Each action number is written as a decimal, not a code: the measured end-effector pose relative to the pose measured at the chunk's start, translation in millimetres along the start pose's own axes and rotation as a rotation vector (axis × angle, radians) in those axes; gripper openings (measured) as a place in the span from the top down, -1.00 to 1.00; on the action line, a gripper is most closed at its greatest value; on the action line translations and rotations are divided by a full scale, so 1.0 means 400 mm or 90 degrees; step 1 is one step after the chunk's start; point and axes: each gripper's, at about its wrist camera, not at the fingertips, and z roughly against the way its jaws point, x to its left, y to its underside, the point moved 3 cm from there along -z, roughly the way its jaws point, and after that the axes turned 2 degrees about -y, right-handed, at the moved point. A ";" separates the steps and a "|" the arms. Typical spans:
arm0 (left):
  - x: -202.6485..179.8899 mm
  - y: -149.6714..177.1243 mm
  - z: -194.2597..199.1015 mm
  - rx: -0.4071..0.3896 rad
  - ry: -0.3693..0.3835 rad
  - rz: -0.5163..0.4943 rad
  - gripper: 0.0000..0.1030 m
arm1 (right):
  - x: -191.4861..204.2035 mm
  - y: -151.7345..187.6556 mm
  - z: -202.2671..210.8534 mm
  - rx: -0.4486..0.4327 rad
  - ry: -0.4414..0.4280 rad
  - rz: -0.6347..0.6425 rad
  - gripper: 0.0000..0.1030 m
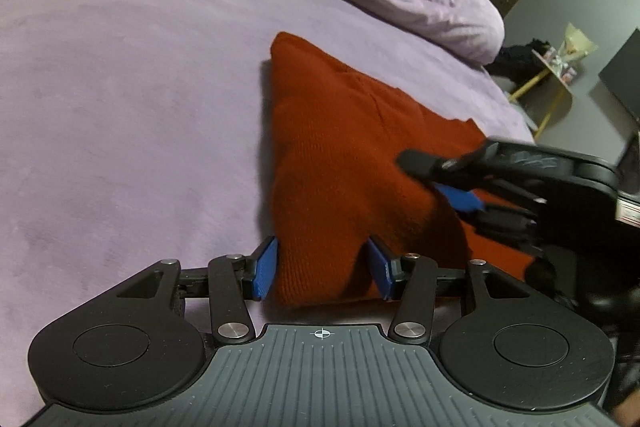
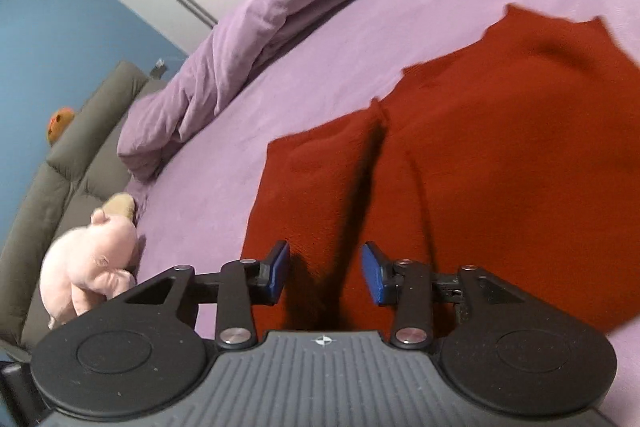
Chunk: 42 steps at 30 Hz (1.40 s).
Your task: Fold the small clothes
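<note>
A red knitted garment (image 1: 340, 155) is seen lying on the bed (image 1: 120, 87), which is covered by a lilac sheet; in the left wrist view the garment occupies the centre and lower right of the frame.

The left gripper (image 1: 322, 269) is held low over the bed at the bottom centre of that frame. A raised fold of the red knit is seen between its blue pads (image 1: 266, 267), which are parted about as far as the fold is wide; whether the cloth is actually pinched cannot be told.

The right gripper (image 1: 460, 197) is seen blurred at the right edge of the same frame, angled in from the right with its tip over the garment. In the right wrist view the right gripper (image 2: 326, 273) is spread wide, nothing is held, and the red knit lies beneath and ahead of its fingers (image 2: 374, 273).

A rumpled lilac duvet (image 2: 248, 39) is bunched along the upper left of that frame. A pink plush toy (image 2: 88, 263) is seen at the lower left, beside the bed on grey cushions (image 2: 76, 155).
</note>
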 end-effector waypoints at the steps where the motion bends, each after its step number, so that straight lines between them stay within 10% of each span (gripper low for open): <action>1: -0.005 -0.007 0.006 -0.007 -0.004 -0.005 -0.05 | 0.005 0.003 -0.020 0.009 0.001 0.012 0.69; 8: -0.015 -0.036 0.005 -0.043 -0.005 -0.003 -0.04 | 0.090 0.004 0.033 -0.069 0.116 0.219 0.93; 13: -0.016 -0.008 -0.048 -0.008 0.012 0.001 -0.12 | 0.027 0.027 -0.029 -0.003 0.196 0.241 0.96; 16: -0.009 -0.001 -0.052 0.001 0.013 0.002 -0.12 | 0.025 0.014 -0.001 -0.015 0.153 0.248 0.82; 19: -0.004 -0.003 -0.051 0.001 0.018 0.010 -0.13 | -0.022 -0.021 0.053 -0.047 0.115 0.159 0.12; 24: -0.014 0.000 -0.055 0.004 0.014 0.007 -0.13 | -0.129 -0.039 0.013 0.028 -0.023 -0.070 0.09; 29: -0.019 -0.005 -0.039 0.017 -0.020 -0.005 -0.26 | -0.107 -0.056 -0.032 0.018 -0.044 -0.086 0.23; 32: -0.026 -0.001 -0.014 0.026 -0.069 -0.015 -0.41 | -0.061 -0.065 -0.054 0.016 -0.016 -0.014 0.73; 42: -0.062 0.046 0.032 0.047 -0.134 -0.085 -0.44 | 0.098 -0.052 -0.001 -0.042 0.143 0.291 0.82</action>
